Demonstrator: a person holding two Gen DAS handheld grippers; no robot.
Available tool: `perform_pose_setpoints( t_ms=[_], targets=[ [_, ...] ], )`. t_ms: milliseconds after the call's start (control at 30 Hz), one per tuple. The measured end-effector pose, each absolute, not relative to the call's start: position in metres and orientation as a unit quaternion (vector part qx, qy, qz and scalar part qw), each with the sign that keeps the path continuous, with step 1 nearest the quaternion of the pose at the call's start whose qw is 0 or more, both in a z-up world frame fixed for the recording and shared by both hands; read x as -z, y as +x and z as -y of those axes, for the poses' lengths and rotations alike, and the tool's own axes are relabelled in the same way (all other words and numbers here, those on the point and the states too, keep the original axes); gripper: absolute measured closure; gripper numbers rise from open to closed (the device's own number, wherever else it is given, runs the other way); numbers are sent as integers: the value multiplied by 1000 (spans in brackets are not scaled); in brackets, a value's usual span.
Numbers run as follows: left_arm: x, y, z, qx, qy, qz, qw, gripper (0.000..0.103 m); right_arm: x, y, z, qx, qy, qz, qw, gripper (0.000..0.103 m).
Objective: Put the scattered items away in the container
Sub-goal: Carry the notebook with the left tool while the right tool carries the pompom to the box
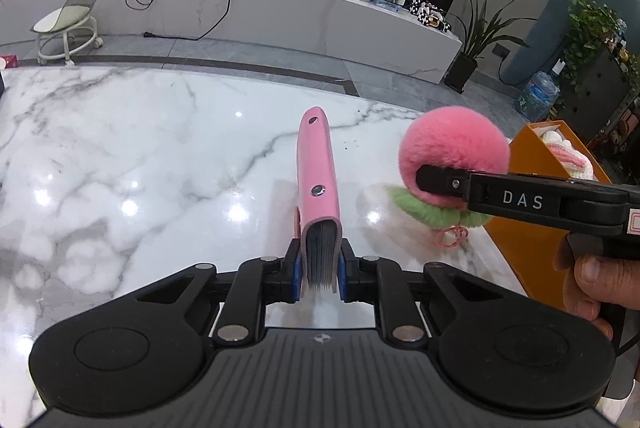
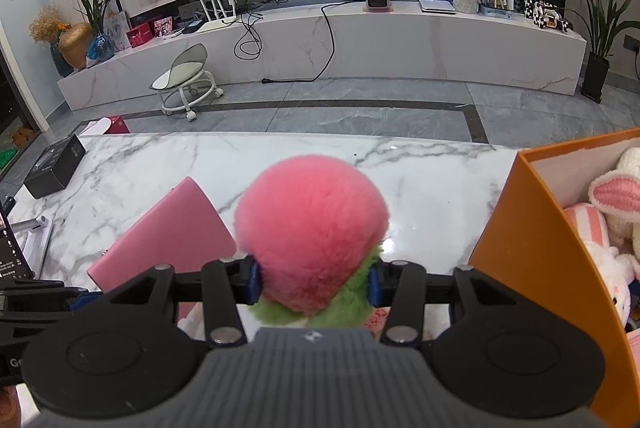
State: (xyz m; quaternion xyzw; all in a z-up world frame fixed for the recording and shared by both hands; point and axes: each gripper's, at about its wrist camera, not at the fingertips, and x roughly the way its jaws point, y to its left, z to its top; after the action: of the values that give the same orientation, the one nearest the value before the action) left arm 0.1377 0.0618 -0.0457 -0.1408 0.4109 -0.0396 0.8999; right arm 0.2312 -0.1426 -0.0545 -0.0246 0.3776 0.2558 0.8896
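Note:
A pink notebook [image 1: 318,172] stands on edge over the marble table [image 1: 120,148], and my left gripper [image 1: 319,274] is shut on its page end, blue pads pressing both covers. In the right wrist view the same pink notebook [image 2: 168,240] shows at the left. My right gripper [image 2: 314,280] is shut on a pink plush peach [image 2: 310,232] with a green fuzzy collar, held just above the table. From the left wrist view the plush peach [image 1: 454,156] hangs at the right in the right gripper's fingers [image 1: 440,182]. The orange box [image 2: 532,240] stands close on the right.
Plush toys [image 2: 612,196] lie inside the orange box. A black box [image 2: 56,168] sits at the table's far left corner, with a stand and screen at the left edge. Beyond the table are grey floor, a small stool [image 2: 186,80] and a long white shelf.

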Motion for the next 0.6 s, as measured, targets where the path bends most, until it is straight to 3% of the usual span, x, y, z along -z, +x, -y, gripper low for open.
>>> perform_pose_setpoints(
  t_ms=[600],
  targets=[
    [11, 122, -48, 34, -121, -386, 914, 84, 25, 210, 155, -261, -23, -351, 899, 54]
  ],
)
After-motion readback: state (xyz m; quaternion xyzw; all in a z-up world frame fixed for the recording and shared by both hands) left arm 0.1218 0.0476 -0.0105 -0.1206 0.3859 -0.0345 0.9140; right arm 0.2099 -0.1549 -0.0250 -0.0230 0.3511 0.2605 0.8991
